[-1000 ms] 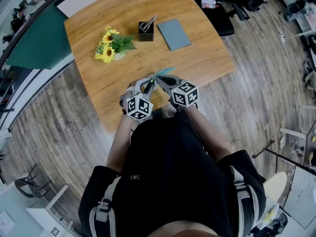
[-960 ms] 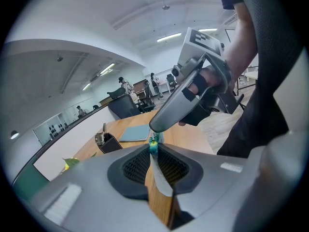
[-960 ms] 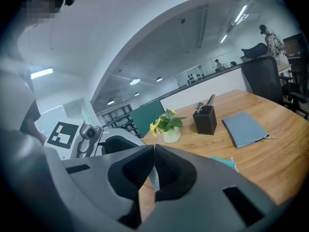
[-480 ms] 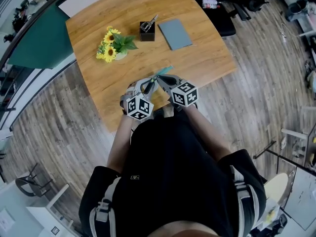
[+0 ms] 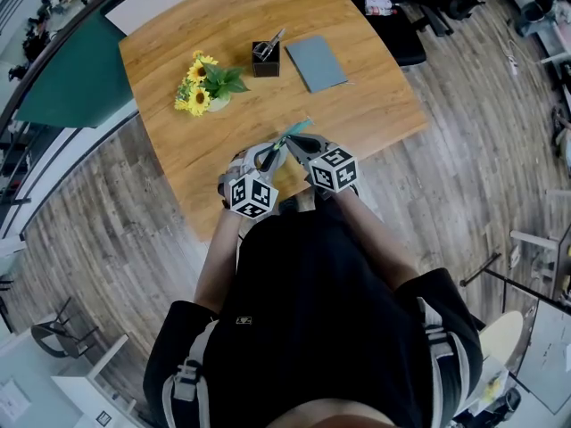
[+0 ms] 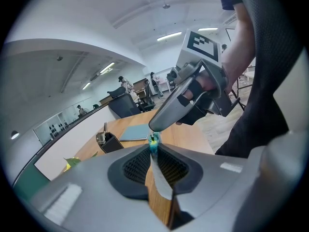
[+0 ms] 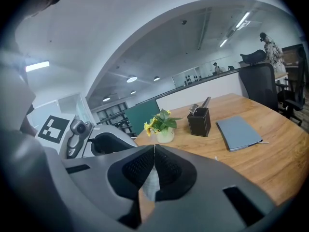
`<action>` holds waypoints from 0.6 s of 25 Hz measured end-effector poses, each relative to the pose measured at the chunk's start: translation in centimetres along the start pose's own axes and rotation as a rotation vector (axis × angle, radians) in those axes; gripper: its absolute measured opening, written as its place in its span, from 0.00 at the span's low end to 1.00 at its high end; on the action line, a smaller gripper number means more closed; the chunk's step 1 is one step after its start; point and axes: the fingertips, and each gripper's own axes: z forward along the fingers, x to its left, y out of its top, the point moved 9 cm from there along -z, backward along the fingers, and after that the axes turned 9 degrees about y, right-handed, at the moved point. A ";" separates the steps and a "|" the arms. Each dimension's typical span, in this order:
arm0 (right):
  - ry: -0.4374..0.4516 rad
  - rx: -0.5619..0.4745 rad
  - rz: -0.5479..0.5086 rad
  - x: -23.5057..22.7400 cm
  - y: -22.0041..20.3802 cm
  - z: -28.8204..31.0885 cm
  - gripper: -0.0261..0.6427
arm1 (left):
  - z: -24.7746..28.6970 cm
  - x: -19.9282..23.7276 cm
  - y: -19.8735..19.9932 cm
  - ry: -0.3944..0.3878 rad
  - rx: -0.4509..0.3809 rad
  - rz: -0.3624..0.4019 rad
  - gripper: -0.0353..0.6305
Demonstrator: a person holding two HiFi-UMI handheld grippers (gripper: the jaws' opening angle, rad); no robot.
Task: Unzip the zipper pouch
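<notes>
A: Risk here?

B: Over the curved wooden desk [image 5: 357, 105], near edge: left gripper [image 6: 153, 151] jaws pinch the slim teal zipper pouch [image 5: 300, 129]; right gripper [image 7: 154, 149] jaws, closed tight, nip its tip. Snagging zip could yank fabric free.

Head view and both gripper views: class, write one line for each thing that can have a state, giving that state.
zipper pouch: held edge-up between both grippers; zipped or not, cannot tell.
left gripper: shut on the zipper pouch's edge.
right gripper: shut on a thin part of the zipper pouch.
notebook: closed, lying flat.
pen holder: upright, items inside.
flowers: upright in their pot.
</notes>
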 end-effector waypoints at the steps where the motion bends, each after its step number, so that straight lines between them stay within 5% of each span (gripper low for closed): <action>1: 0.000 0.001 0.000 -0.1 0.0 0.0 0.05 | 0.0 0.0 0.0 -0.001 0.000 0.002 0.12; 15: -0.029 0.019 -0.030 -0.2 0.2 0.1 0.05 | -0.8 0.3 0.3 0.002 -0.006 0.012 0.12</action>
